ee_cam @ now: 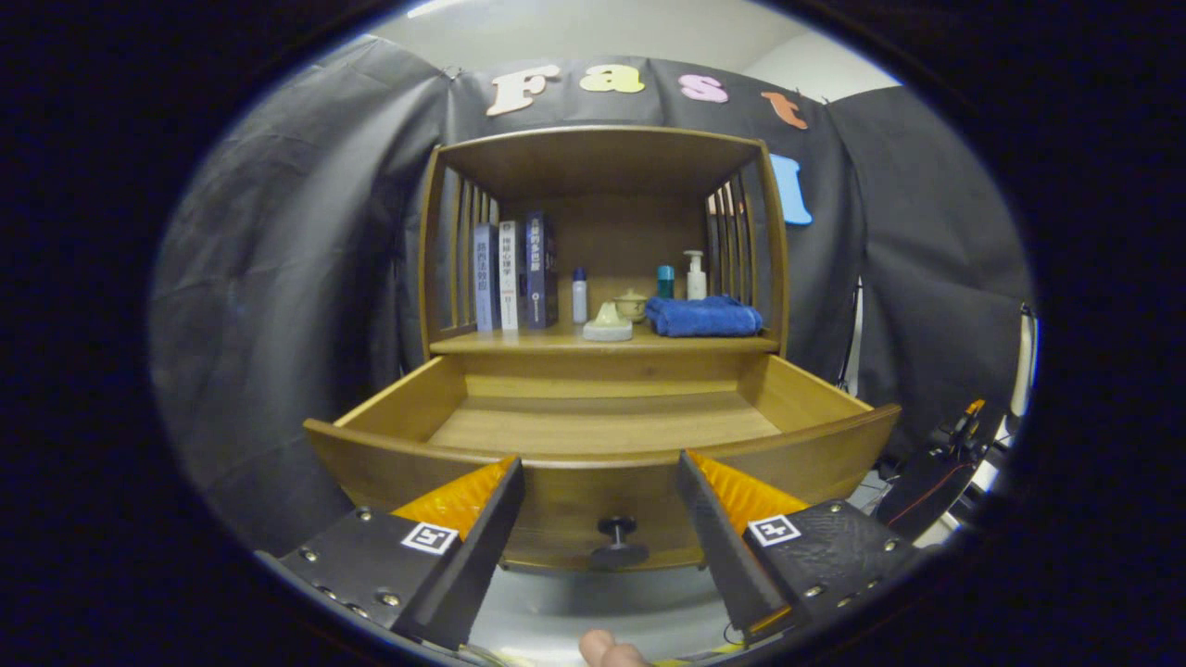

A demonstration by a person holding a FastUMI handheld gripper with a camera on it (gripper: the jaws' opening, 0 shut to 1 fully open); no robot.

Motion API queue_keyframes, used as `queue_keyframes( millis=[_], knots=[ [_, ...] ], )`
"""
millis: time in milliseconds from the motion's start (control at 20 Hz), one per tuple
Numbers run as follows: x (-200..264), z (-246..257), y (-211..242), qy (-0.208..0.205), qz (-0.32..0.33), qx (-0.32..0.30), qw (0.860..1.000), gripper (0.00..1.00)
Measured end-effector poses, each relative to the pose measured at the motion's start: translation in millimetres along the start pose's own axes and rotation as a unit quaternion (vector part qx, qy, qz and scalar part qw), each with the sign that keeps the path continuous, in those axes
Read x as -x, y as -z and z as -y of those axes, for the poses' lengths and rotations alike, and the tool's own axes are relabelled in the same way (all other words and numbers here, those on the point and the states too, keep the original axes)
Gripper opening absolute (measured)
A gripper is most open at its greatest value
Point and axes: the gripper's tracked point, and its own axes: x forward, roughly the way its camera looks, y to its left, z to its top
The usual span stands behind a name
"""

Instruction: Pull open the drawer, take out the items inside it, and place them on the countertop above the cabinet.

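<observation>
One drawer point(602, 426) pulled toward the spread, empty tool point(600, 468).

The drawer point(602, 421) stands pulled wide out, its floor bare wood, open from above. The tool point(600, 468) hangs spread apart in front of it, nothing between its fingers point(482, 519); the dark knob point(617, 535) sits in the gap below. On the surface point(556, 341) above, books point(514, 275) crowd the left, a towel point(702, 316) the right, with bottles point(579, 295) and a small pot point(631, 304) toward the back. The front middle strip lies free beside a pale dish point(608, 323).
</observation>
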Motion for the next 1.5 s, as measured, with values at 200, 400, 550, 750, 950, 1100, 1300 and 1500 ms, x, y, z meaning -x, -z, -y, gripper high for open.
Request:
queue_keyframes(
  millis=[200, 400, 550, 750, 950, 1100, 1300, 1500],
  knots=[
    [-13, -2, 24, 0.001, -0.018, -0.018, 1.0, 0.98],
    [-23, -4, 43, -0.008, -0.032, -0.03, 0.999, 0.98],
    [-24, -3, 43, -0.006, -0.013, -0.021, 1.0, 0.98],
    [-28, -4, 46, 0.004, 0.004, 0.01, 1.0, 0.98],
    [-37, -13, 46, 0.019, 0.004, 0.009, 1.0, 0.99],
    [-39, -18, 48, 0.026, 0.001, 0.011, 1.0, 0.99],
    [-39, -19, 51, 0.021, -0.003, -0.003, 1.0, 0.99],
    [-43, -19, 48, 0.021, -0.004, -0.003, 1.0, 0.99]
  ],
)
